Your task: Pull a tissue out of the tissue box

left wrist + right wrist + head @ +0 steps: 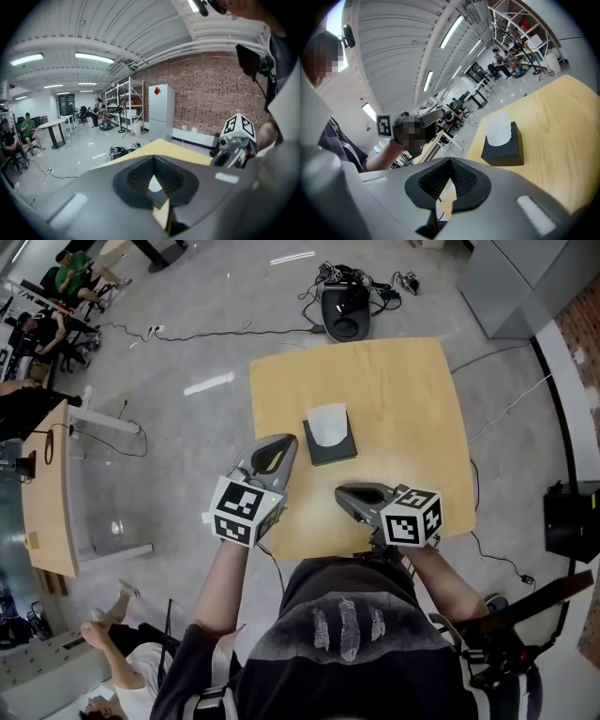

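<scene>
Sitting at the middle of the counter (403,399), the dark tissue box (330,444) has a white tissue (327,421) standing up from its slot. Nothing of the pull looks done yet: the reach, the grip and the draw are all left. Both tongs are closed on nothing. The left tongs (277,450) hang just near-left of the box, tilted down toward it. The right tongs (345,495) sit over the counter's near edge, pointing left, short of the box.

We log a wooden table (403,399), a black cabled device (345,310) on the floor beyond it, and a white fridge (161,111) against the brick wall (211,96).
</scene>
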Demonstrator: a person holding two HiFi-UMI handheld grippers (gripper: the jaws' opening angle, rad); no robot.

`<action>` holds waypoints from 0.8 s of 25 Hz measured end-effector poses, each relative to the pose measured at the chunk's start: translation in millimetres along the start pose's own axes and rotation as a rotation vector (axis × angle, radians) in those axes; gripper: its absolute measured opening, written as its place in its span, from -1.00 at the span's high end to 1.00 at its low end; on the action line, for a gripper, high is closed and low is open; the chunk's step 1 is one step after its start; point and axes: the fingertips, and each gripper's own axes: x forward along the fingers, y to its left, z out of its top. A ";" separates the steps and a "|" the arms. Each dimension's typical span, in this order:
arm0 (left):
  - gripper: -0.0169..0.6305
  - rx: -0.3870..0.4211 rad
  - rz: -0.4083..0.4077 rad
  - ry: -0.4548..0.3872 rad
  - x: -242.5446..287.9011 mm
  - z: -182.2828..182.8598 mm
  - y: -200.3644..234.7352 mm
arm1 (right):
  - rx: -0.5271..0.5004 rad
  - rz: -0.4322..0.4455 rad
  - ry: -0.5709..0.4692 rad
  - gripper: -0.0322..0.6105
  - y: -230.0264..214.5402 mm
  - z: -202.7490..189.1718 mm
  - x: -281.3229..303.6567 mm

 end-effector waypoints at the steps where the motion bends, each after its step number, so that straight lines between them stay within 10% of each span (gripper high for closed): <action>1: 0.94 -0.009 -0.002 0.016 4.4 -4.9 1.9 | 0.004 -0.004 0.001 0.91 -1.3 -1.2 0.0; 7: 0.88 -0.106 -0.035 0.050 27.2 -23.4 13.4 | 0.057 -0.025 0.006 0.91 -6.5 -5.2 -0.4; 13: 0.06 -0.174 -0.116 0.122 48.7 -45.4 13.3 | 0.072 -0.032 0.020 0.91 -6.8 -9.3 1.7; 20: -0.10 -0.218 -0.140 0.165 79.2 -66.4 25.2 | 0.066 -0.034 0.027 0.91 -5.0 -5.0 3.8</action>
